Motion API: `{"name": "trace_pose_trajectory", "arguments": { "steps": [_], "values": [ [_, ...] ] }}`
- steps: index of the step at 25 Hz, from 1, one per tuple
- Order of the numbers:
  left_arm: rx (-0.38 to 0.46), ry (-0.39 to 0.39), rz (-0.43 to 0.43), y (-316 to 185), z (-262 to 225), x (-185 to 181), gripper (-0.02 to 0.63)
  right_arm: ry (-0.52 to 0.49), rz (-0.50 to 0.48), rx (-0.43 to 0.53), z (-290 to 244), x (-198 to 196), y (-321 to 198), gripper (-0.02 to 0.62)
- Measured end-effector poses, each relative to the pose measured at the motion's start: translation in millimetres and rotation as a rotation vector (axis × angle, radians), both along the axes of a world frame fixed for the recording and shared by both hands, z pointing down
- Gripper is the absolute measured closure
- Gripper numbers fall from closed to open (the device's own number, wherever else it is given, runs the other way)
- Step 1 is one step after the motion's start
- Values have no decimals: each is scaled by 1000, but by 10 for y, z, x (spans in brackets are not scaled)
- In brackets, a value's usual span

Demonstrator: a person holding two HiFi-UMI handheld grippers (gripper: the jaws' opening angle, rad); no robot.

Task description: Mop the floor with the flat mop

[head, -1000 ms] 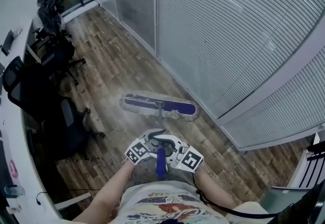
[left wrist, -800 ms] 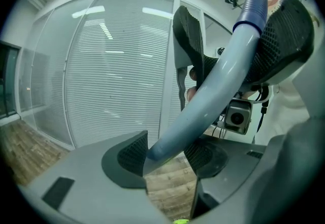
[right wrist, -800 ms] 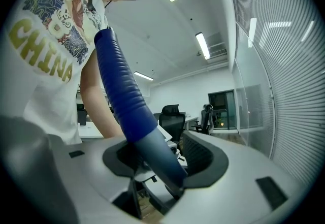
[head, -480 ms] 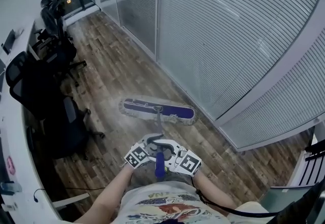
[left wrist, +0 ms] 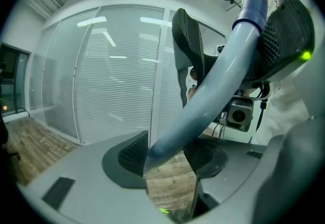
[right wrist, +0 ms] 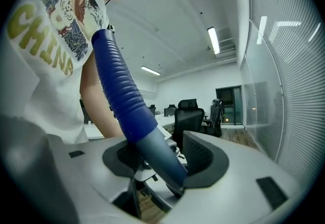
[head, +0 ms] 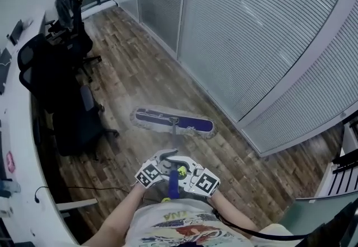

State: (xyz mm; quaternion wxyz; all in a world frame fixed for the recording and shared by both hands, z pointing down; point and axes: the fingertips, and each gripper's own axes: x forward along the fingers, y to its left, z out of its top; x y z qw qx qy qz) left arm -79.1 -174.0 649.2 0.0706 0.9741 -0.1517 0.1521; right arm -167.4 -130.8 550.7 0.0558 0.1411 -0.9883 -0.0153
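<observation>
Ahead, flat mop (head: pixel 173 121) crosswise, handle (head: pixel 173 186) rearward

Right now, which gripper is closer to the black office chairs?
Left. The left gripper grips the mop handle on the side towards the black office chairs; the right gripper grips the same handle on the far side, towards the blinds.

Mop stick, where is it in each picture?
Head view: the mop handle is low centre, running down from the mop head.
Left gripper view: mop handle slants from top right to bottom centre, between the jaws.
Right gripper view: mop handle slants from upper left down between the jaws.
Shared landmark: the blinds wall, in all three.
</observation>
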Motion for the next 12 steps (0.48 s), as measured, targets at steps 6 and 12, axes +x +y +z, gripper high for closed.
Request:
{"name": "trace_pose_trajectory", "arguments": {
  "steps": [6,12],
  "values": [
    [2,-2,1,896,39,-313,411,4,18,-12,38,-303,895,385],
    [-3,8,-15,1516,-20,-482,411,-5,10,-16,-23,-472,1519,385]
  ]
}}
